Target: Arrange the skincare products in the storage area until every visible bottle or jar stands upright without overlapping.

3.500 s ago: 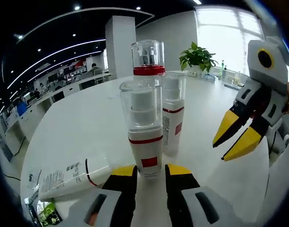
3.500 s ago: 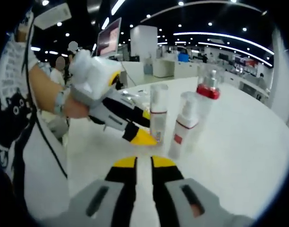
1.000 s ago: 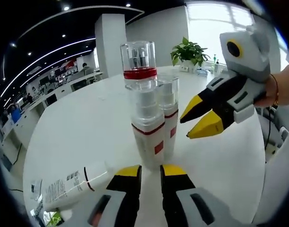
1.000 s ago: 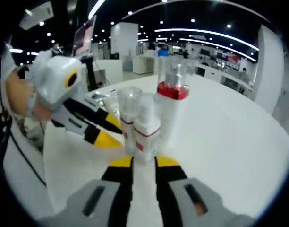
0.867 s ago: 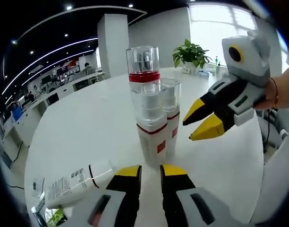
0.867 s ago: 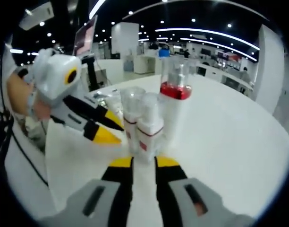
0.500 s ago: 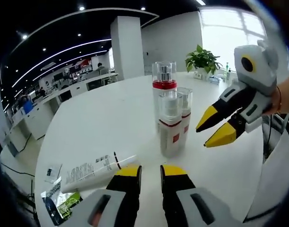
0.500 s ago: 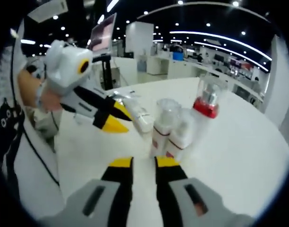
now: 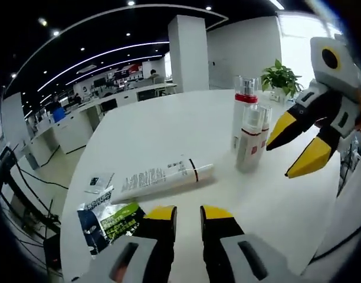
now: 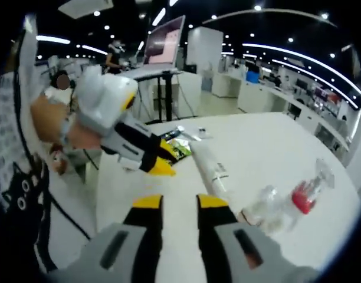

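My left gripper (image 9: 187, 213) has its jaws a little apart, with nothing between them, and it hangs over the near edge of the white table (image 9: 163, 135). My right gripper (image 10: 179, 202) is the same: a small gap, nothing held.

In the left gripper view I see the right gripper (image 9: 298, 145) coming in from the right, its yellow tips spread and empty, just beside the bottles. Just past my left jaws a white tube (image 9: 163, 177) lies flat on the table. To its left, near the table edge, lies a green packet (image 9: 114, 219) and a small card (image 9: 99, 182). Farther to the right, three bottles stand upright close together: the tall bottle with red band (image 9: 245, 106) at the back, and two small pump bottles (image 9: 252, 143) in front of it. I cannot tell if they touch. A potted plant (image 9: 281, 76) stands at the far side.

In the right gripper view the left gripper (image 10: 161, 159) is held by a hand (image 10: 56, 128) on the left.
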